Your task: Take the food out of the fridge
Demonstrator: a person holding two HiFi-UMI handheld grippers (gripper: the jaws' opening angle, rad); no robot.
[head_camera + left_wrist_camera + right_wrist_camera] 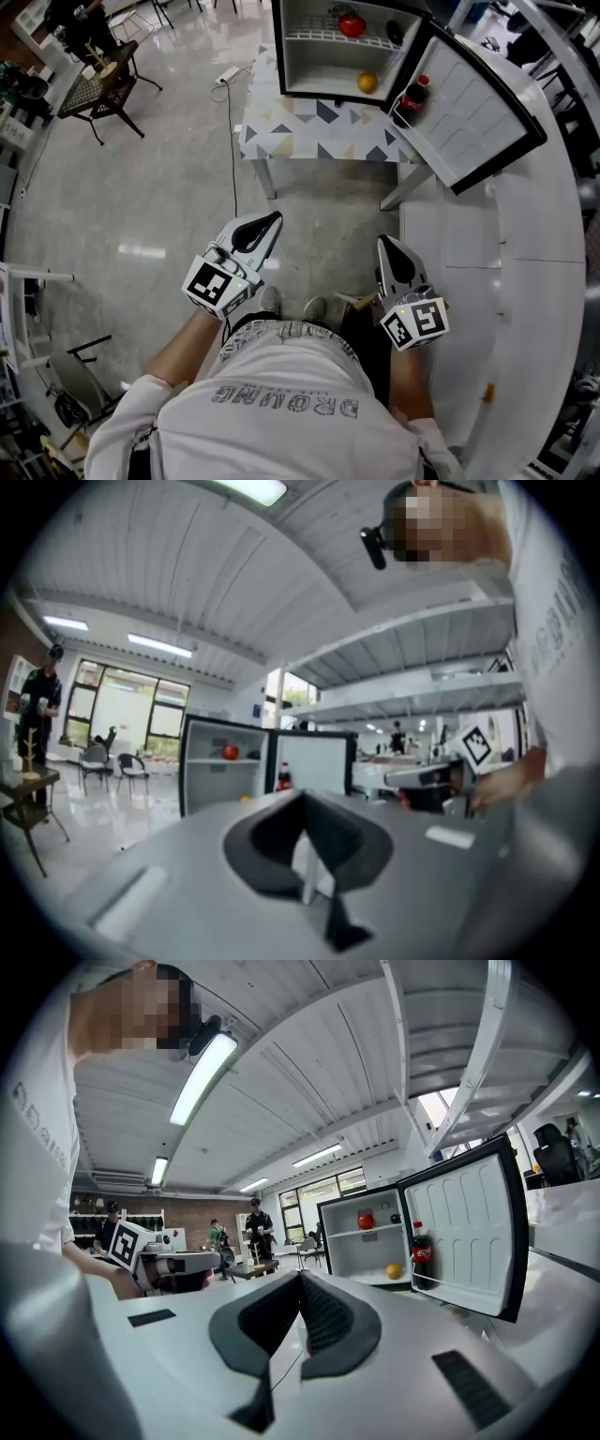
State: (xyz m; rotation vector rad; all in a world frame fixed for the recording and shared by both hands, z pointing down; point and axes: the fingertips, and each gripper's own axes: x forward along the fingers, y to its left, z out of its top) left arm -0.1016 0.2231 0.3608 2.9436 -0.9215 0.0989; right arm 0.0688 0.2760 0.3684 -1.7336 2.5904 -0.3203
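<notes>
The small fridge (309, 56) stands open on a low table (319, 131) well ahead of me, its door (478, 103) swung out to the right. Inside, a red fruit (352, 25) and a dark item (395, 33) sit on the upper shelf, and an orange (367, 82) lies on the fridge floor. A cola bottle (412, 94) stands in the door rack. The right gripper view shows the same red fruit (366, 1222), orange (393, 1270) and bottle (422, 1252). My left gripper (251, 234) (302, 794) and right gripper (394, 261) (300, 1276) hover near my body, both shut and empty, far from the fridge.
A white curved counter (525, 234) runs along the right, close to the fridge door. A chair and side table (98, 89) stand at the far left, and a power strip with cable (228, 73) lies left of the table. People stand in the background (256, 1232).
</notes>
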